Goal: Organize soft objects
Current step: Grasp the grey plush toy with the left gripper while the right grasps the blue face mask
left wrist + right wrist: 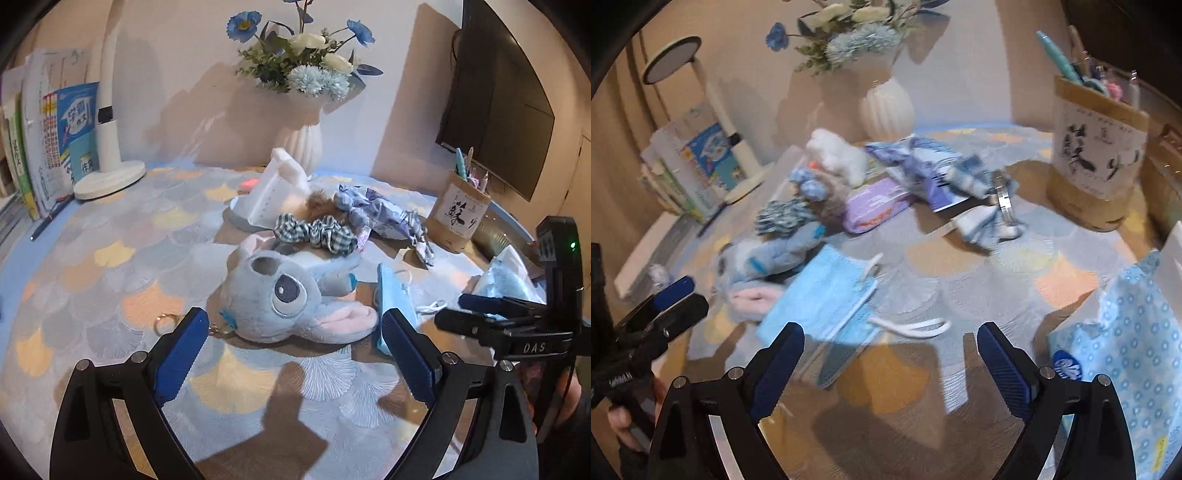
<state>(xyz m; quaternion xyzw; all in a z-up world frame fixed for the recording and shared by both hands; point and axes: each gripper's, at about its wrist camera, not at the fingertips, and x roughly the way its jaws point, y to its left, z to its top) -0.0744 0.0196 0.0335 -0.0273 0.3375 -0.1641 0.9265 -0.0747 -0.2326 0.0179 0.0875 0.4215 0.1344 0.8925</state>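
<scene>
Both tongs spread wide and empty above a patterned tablecloth strewn with soft items.

Left wrist view: the left gripper (291, 325) stands wide open, its blue pads either side of, but clear of, a grey-blue plush cartoon head with a pink mouth (291, 295), which lies on the scallop-patterned tablecloth (92, 266). A folded light-blue face mask (393, 291) lies just right of the plush. Behind it sit a blue-checked fabric scrunchie (317, 230) and a white ribbed vase of blue flowers (299, 142). The right gripper (469, 314) enters from the right.

Right wrist view, blurred: the right gripper (890, 343) is likewise spread, holding nothing, above bare cloth. The face mask (827, 291) lies ahead-left; a blue dotted tissue pack (1126, 354) lies at right.
</scene>
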